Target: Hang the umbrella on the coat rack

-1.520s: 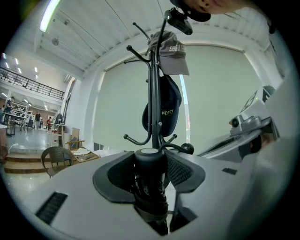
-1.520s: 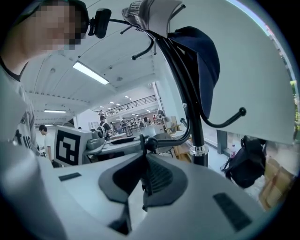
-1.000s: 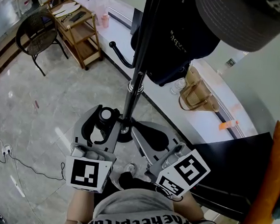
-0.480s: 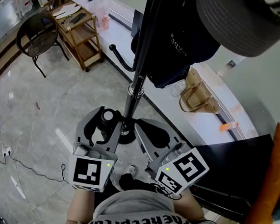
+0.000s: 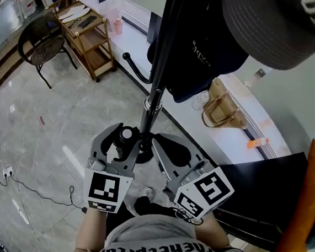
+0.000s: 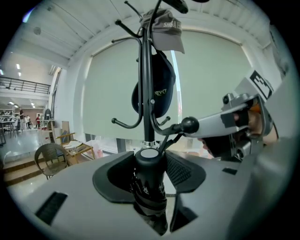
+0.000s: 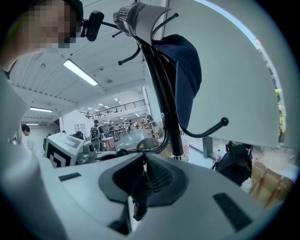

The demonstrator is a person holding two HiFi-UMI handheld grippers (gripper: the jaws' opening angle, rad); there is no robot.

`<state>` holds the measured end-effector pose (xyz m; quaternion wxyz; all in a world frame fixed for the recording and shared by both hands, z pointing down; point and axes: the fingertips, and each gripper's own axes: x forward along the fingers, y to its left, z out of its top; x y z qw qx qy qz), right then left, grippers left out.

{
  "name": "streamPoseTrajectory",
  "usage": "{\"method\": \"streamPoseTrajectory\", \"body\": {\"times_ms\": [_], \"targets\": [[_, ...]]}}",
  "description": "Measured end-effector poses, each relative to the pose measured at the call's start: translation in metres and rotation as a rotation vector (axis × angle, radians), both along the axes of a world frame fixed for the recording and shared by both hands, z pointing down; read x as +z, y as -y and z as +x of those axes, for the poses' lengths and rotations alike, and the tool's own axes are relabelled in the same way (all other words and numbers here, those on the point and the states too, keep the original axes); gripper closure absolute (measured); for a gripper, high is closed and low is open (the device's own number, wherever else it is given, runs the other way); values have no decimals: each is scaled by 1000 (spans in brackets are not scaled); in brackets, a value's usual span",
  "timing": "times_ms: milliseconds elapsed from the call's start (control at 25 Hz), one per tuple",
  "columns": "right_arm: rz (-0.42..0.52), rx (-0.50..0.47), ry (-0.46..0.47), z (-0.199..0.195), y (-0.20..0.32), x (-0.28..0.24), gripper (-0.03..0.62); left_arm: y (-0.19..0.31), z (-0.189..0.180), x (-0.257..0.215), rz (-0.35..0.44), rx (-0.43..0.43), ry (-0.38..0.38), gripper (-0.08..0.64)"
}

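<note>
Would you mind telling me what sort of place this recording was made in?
Probably a large open-plan workspace or lobby, indoors. It has a polished stone floor, a coat rack standing beside a long window ledge, and a railed mezzanine far off across the hall.

This looks like a big open work hall. The floor (image 5: 30, 121) is shiny grey stone. A round chair (image 5: 42, 40) and a wooden cart (image 5: 88, 36) stand near a tall window (image 6: 108, 93). Far back, people (image 7: 96, 129) stand under long ceiling lights (image 7: 80, 72), below a railed upper floor (image 7: 117, 105).
</note>
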<state>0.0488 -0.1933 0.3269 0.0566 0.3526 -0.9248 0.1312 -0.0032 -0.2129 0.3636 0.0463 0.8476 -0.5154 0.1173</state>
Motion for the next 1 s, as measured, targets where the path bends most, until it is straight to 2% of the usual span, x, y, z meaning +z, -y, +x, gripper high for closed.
{"method": "streamPoseTrajectory", "body": {"times_ms": [80,120,200,280,320,360,440,640,1000], "targets": [[8,0,0,-2,0,-1,559,-1,4,1,9,30,28,355],[12,6,-4,-2,1,-1,557,-2,6,3,13,48,61,401],[16,23,-12,0,3,0,557,-5,14,16,4,96,162,402],[7,31,-9,2,3,2,557,-11,18,19,48,110,194,412],[3,32,-7,3,3,2,557,-12,15,15,82,93,179,474],[3,32,-6,3,3,2,557,-12,10,9,110,70,157,500],[5,33,-3,4,3,2,557,-9,-2,-2,129,35,106,502],[4,32,1,1,0,1,557,-9,-21,-14,98,5,-53,519],[14,51,2,1,-5,-3,557,-15,-21,-24,105,35,-110,537]]}}
